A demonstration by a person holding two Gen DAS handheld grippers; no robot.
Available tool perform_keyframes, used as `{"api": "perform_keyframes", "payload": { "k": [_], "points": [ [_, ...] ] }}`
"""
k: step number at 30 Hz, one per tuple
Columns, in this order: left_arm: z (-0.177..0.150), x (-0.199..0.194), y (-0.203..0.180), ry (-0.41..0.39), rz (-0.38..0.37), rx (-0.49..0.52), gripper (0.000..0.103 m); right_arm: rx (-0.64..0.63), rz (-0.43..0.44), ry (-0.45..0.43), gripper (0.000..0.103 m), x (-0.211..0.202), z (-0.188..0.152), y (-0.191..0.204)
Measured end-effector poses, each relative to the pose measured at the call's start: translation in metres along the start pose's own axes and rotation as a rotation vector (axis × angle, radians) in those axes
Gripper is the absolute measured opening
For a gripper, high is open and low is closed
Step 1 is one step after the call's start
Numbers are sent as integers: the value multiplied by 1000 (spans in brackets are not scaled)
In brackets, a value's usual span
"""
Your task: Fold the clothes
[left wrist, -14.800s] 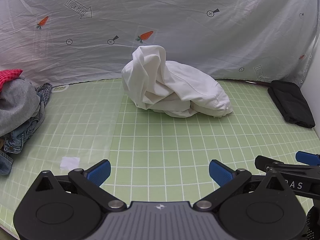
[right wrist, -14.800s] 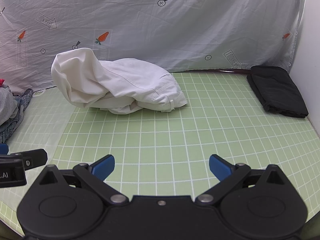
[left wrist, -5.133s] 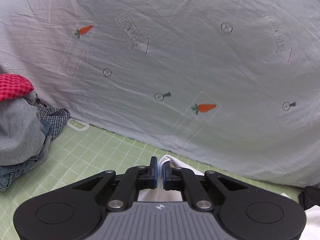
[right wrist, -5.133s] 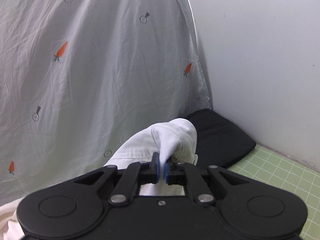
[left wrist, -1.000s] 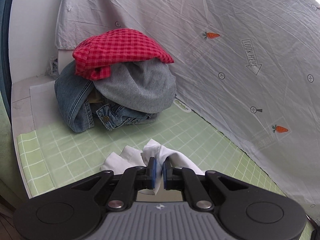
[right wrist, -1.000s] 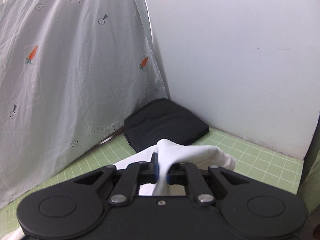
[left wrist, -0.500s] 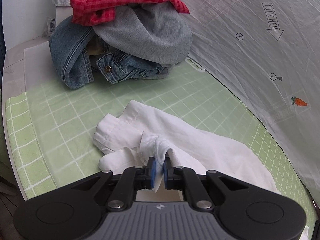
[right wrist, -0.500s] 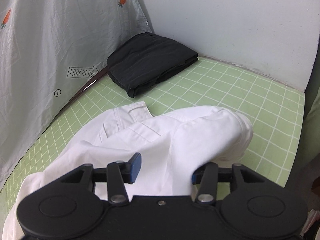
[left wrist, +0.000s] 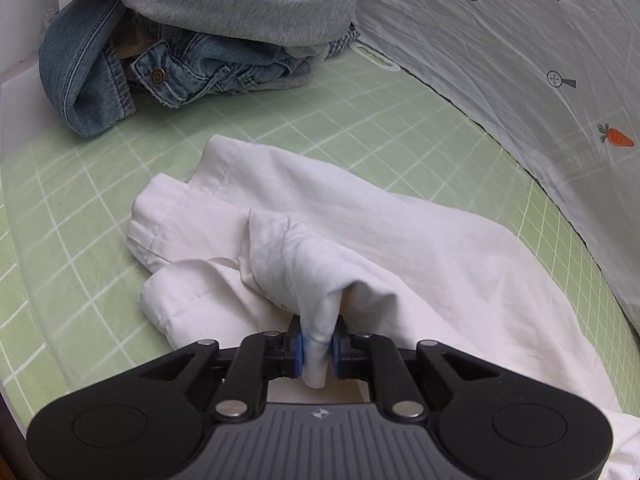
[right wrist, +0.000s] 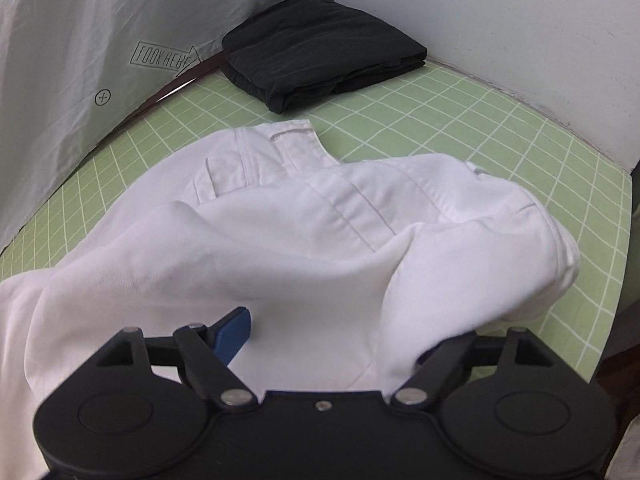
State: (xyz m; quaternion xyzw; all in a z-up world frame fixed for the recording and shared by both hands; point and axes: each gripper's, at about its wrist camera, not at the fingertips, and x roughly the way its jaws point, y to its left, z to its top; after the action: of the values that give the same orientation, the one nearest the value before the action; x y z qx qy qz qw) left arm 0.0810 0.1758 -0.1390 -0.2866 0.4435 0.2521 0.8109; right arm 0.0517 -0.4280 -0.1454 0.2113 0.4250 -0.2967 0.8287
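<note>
Blue pads of the left gripper (left wrist: 317, 347) are clenched on a pinch of the white trousers (left wrist: 360, 248), though the jaws have just been easing apart; cloth remains pressed between them. The fold rises from the pads toward frame centre, and the rest of the garment lies spread on the green grid mat (left wrist: 80, 200) (hem ends at centre left). At the upper left sits a heap of clothes (left wrist: 192, 40) — denim below, grey above, red check on top.

Right gripper (right wrist: 340, 332): jaws have just been opening and now stand wide, released; the white trousers (right wrist: 320, 240) lie slack between and over them, the right finger hidden under a fold. Waistband points toward the upper centre. Beyond it — a folded black garment (right wrist: 320, 48) on the mat, near the wall.
</note>
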Motion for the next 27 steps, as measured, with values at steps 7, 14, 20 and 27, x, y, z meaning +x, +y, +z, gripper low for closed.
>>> {"api": "perform_keyframes", "payload": {
  "k": [7,14,20,27],
  "points": [
    [8,19,-12,32,23,13,14,-84,-56,37,95,29,5,34],
    [27,34,-34,17,62,25,14,-163,-106,61,97,61,24,64],
    [55,61,-62,-19,62,58,14,-189,-80,50,102,88,50,94],
    [91,91,-98,-35,32,54,14,-157,-46,7,103,104,69,118]
  ]
}}
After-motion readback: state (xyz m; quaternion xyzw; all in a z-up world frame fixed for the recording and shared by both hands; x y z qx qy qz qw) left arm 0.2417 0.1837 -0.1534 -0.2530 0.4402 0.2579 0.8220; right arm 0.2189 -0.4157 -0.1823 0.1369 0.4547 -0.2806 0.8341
